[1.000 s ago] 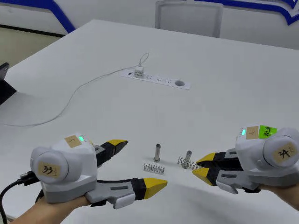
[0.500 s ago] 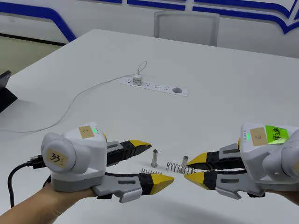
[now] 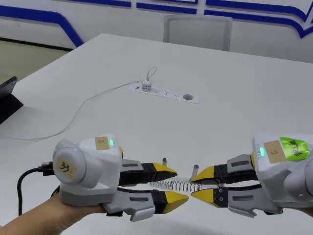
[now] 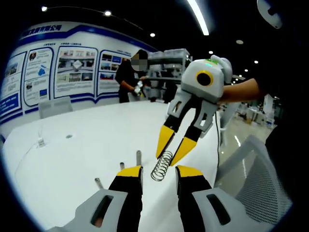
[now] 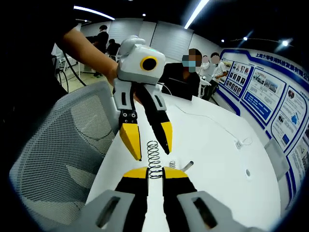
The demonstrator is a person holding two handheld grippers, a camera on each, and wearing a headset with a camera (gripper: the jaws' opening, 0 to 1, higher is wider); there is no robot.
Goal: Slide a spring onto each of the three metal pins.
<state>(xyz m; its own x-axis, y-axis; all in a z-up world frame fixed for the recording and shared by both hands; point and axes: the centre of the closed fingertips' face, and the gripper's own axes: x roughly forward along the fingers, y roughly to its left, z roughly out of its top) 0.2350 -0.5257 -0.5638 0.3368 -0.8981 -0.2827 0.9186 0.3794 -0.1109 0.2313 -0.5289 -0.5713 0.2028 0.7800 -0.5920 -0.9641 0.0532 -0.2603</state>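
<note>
A thin metal spring (image 3: 171, 185) hangs level above the white table (image 3: 234, 112), and my right gripper (image 3: 192, 186) is shut on its right end. My left gripper (image 3: 181, 185) is open, one jaw on each side of the spring's free left end. In the right gripper view the spring (image 5: 154, 154) rises from my own jaws (image 5: 155, 173) into the left gripper's spread jaws (image 5: 153, 155). The left gripper view has the spring (image 4: 161, 166) just beyond my open gripper (image 4: 159, 170), pinched by the right gripper (image 4: 165, 159). Two short metal pins (image 3: 165, 160) (image 3: 194, 170) stand upright on the table behind the spring.
A white power strip (image 3: 166, 92) with a plugged charger (image 3: 145, 86) and a long cable (image 3: 83, 105) lies mid-table. A grey chair (image 3: 198, 29) stands at the far edge and a dark device (image 3: 7, 98) at the left. A mesh chair (image 5: 58, 145) is beside the table.
The right gripper has lifted a spring off the table and carried it left. The left gripper has moved right until its open jaws flank the spring's free end.
</note>
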